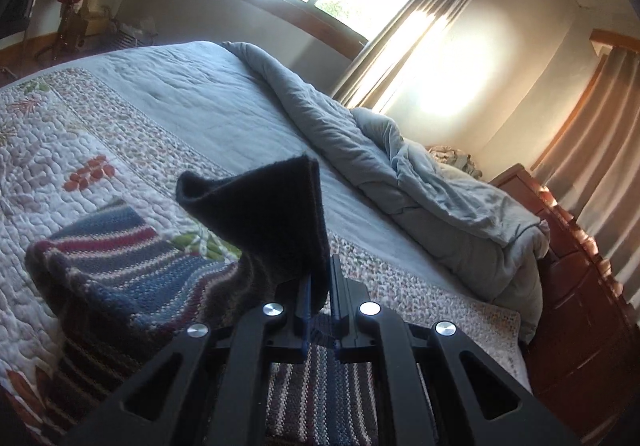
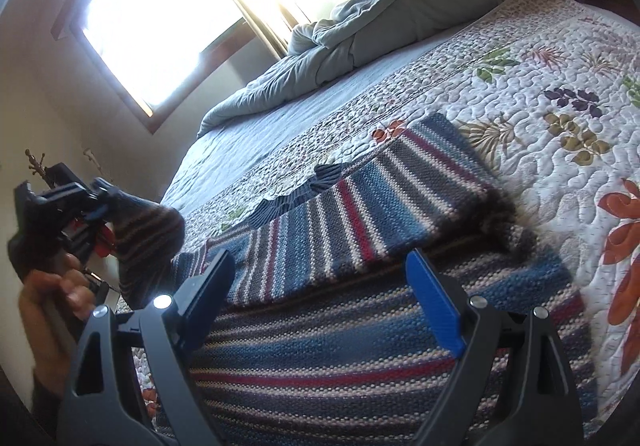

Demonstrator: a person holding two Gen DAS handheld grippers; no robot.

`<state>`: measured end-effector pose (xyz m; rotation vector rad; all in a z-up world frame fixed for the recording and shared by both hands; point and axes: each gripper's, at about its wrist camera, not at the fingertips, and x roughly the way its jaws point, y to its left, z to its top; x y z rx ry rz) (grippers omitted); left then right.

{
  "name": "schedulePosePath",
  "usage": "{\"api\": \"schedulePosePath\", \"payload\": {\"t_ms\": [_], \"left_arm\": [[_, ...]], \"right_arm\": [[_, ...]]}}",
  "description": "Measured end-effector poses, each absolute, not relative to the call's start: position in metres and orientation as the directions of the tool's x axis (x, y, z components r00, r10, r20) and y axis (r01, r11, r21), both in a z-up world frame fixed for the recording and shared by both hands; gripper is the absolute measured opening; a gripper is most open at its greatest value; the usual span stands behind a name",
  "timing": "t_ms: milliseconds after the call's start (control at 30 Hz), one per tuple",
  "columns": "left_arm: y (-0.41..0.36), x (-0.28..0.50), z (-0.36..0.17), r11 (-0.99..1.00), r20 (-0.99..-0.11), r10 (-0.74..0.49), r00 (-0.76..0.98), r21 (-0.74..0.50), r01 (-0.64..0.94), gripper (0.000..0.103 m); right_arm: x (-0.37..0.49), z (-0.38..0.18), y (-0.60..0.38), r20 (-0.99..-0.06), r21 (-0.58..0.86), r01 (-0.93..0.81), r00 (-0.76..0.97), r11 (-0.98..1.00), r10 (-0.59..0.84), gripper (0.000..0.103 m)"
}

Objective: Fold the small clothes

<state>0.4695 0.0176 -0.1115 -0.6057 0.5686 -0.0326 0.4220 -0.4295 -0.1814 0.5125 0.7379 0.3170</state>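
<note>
Striped knit sweater (image 2: 360, 206) lies on the floral quilt (image 2: 540, 86) of the bed, part already doubled over itself; one dark-cuffed end, likely a sleeve (image 1: 276, 214), is lifted off the quilt. Left gripper (image 1: 320, 286) is clenched on that cuff, the fabric standing up between its fingers. Right gripper (image 2: 320, 286) hangs over the sweater's body with fingers spread wide, grasping nothing. Risks, as I judge them: the cuff is pinched near its edge, so a quick pull could slip it free; dragging the sleeve may also shift the loose folded layer beneath, since nothing pins it down. The soft quilt may bunch under the knit. Rumpled grey comforter (image 1: 400, 166) lies farther up the bed, well apart; window (image 2: 152, 14) glare washes out detail beyond. Nothing visibly blocks the fold path.
</note>
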Motion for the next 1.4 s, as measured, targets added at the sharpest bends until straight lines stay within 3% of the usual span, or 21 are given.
{"api": "schedulePosePath", "payload": {"t_ms": [267,467,500,600,833,900,1100,1133,1200,1267,1400], "left_arm": [[-0.080,0.481,-0.181,0.912,-0.623,-0.143,0.769,-0.384,-0.142,0.007],[-0.114,0.485,-0.214,0.928,-0.690,-0.178,0.701,-0.355,-0.113,0.009],[-0.117,0.483,-0.218,0.927,-0.698,-0.203,0.686,-0.363,-0.095,0.019],[-0.124,0.465,-0.210,0.942,-0.678,-0.241,0.694,-0.336,-0.001,0.076],[-0.062,0.404,-0.191,0.906,-0.656,-0.378,0.654,-0.407,0.116,0.093],[-0.038,0.386,-0.196,0.914,-0.677,-0.360,0.642,-0.393,0.099,0.095],[0.002,0.347,-0.217,0.955,-0.734,-0.265,0.625,-0.289,0.067,0.096],[0.007,0.344,-0.216,0.954,-0.722,-0.261,0.641,-0.292,0.060,0.096],[0.013,0.343,-0.217,0.949,-0.711,-0.262,0.652,-0.312,0.042,0.095],[0.015,0.346,-0.218,0.947,-0.709,-0.281,0.647,-0.315,0.067,0.096],[0.017,0.349,-0.214,0.954,-0.705,-0.274,0.654,-0.288,0.089,0.096]], "right_arm": [[0.422,-0.181,-0.447,-0.547,0.562,-0.079,0.711,0.823,0.442,0.087],[0.421,-0.183,-0.450,-0.542,0.574,-0.076,0.710,0.815,0.448,0.087],[0.421,-0.184,-0.450,-0.541,0.577,-0.076,0.710,0.813,0.450,0.087],[0.422,-0.186,-0.449,-0.539,0.586,-0.075,0.707,0.807,0.458,0.087],[0.431,-0.206,-0.440,-0.523,0.685,-0.082,0.636,0.724,0.567,0.092],[0.439,-0.219,-0.434,-0.499,0.761,-0.062,0.581,0.646,0.643,0.097],[0.465,-0.240,-0.409,-0.381,0.900,-0.011,0.462,0.435,0.801,0.097],[0.471,-0.239,-0.405,-0.374,0.906,-0.004,0.463,0.424,0.804,0.095],[0.495,-0.242,-0.391,-0.375,0.914,0.026,0.437,0.405,0.818,0.059],[0.517,-0.251,-0.381,-0.409,0.906,0.080,0.415,0.415,0.813,0.047],[0.550,-0.273,-0.370,-0.536,0.843,0.200,0.386,0.499,0.751,0.051]]}}
